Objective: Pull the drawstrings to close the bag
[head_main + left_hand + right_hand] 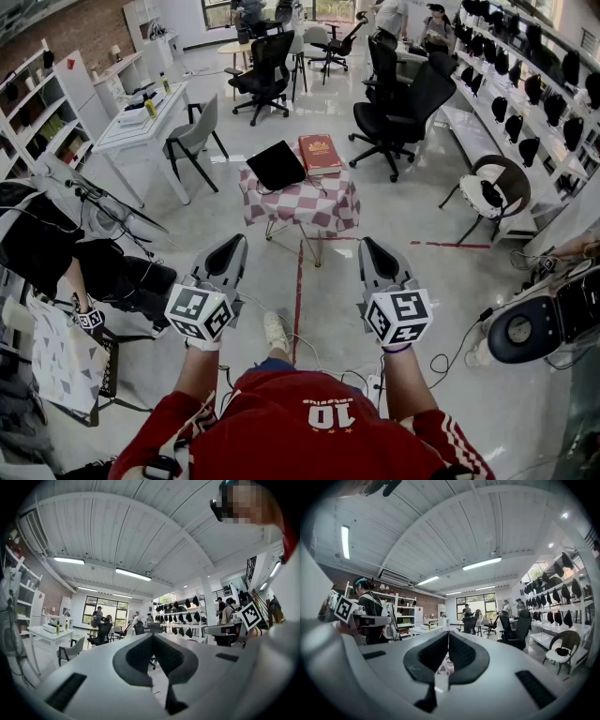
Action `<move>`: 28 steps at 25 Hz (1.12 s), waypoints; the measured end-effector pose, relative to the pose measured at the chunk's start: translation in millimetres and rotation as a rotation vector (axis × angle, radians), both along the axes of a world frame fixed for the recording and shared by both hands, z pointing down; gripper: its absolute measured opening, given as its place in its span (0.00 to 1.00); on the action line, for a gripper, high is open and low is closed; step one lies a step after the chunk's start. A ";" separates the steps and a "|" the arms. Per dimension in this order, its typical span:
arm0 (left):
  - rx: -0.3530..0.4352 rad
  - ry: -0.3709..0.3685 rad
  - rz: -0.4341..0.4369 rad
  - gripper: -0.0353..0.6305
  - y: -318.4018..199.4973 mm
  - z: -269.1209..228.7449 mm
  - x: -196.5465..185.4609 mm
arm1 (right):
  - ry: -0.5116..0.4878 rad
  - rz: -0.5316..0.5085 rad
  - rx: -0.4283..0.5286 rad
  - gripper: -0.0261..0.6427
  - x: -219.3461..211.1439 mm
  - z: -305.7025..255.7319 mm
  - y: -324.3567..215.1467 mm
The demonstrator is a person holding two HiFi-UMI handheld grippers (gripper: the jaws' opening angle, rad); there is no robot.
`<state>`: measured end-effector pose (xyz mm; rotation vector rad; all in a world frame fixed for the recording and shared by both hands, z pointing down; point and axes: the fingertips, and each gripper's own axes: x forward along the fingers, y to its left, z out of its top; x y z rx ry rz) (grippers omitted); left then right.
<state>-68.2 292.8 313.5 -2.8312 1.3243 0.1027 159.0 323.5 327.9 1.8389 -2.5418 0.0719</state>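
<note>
Head view, grippers: the left gripper (231, 246) and right gripper (373, 246) sat side by side at lower centre, both closed and empty, pointing up the frame.
Head view, bag: a flat black bag (277, 165) lay on a checked-cloth counter (309, 204) at upper centre, touching a red book (320, 154) on its right. It was well apart from both grippers, and the left looked nearer. No drawstrings could be made out.
Left gripper view: the left gripper (152, 637) had its jaws pressed together with nothing between them. The bag was not seen.
Right gripper view: the right gripper (448, 634) was likewise closed on nothing. Checked cloth showed beneath the jaws.
</note>
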 end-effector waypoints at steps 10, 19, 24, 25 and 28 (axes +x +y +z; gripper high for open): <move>-0.007 0.007 0.008 0.06 -1.8 1.3 -5.8 | 0.009 -0.028 0.000 0.06 -16.6 3.3 -2.3; -0.021 0.002 0.007 0.06 -4.2 5.8 -4.0 | 0.061 -0.042 0.011 0.06 -24.0 8.6 -8.0; -0.031 -0.001 0.002 0.06 -16.6 9.4 -1.0 | 0.019 -0.058 -0.007 0.06 -20.9 14.0 -21.0; -0.033 -0.001 0.000 0.06 -19.6 9.4 -0.8 | 0.020 -0.062 -0.011 0.06 -20.8 14.5 -24.4; -0.039 0.000 -0.002 0.06 -30.7 9.5 -0.6 | 0.022 -0.072 -0.020 0.06 -22.7 16.0 -35.9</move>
